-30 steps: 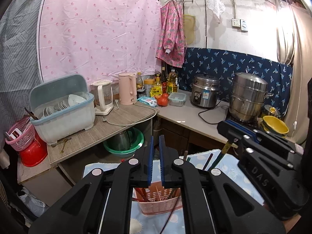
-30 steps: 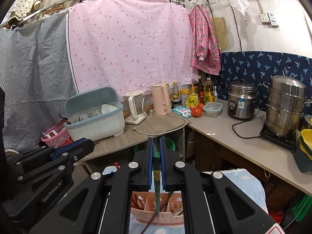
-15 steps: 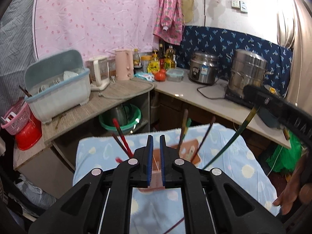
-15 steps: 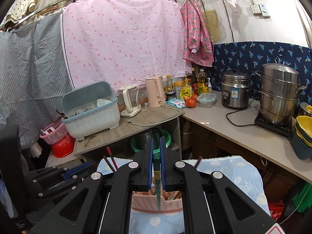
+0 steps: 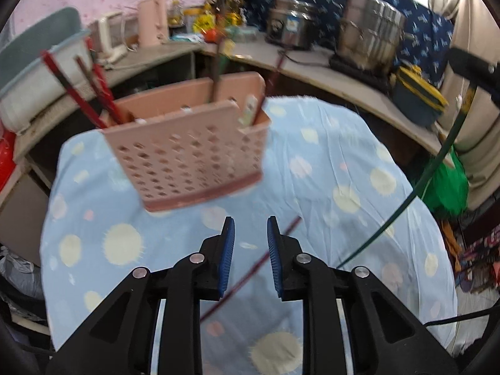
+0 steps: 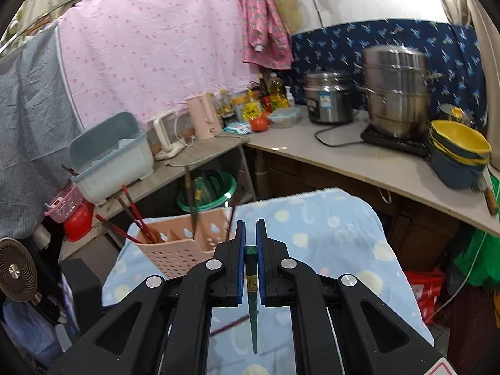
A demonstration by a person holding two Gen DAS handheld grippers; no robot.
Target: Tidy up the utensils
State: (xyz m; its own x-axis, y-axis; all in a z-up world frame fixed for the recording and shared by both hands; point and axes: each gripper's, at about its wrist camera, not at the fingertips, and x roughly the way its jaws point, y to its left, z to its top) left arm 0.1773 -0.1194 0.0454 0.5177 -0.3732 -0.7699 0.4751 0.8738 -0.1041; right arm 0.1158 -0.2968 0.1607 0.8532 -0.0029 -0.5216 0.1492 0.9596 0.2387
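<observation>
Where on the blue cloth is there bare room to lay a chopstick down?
Bare cloth lies right of the pink basket, up to the green chopstick. Crowded: the red chopstick lying before the left gripper.

Even, soft indoor light, no hard shadows. Left view motion-blurred, worst on pink utensil basket (image 5: 187,153). Right view sharper. Strong fisheye bending, dark vignette at corners.

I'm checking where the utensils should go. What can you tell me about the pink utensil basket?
The pink utensil basket looks like plastic, with rows of small holes in its front wall and dividers splitting the inside into compartments. It stands upright on the blue spotted cloth, open at the top. Red chopsticks lean out of its left compartment, and darker sticks poke up further right. Neither tool touches it.
</observation>
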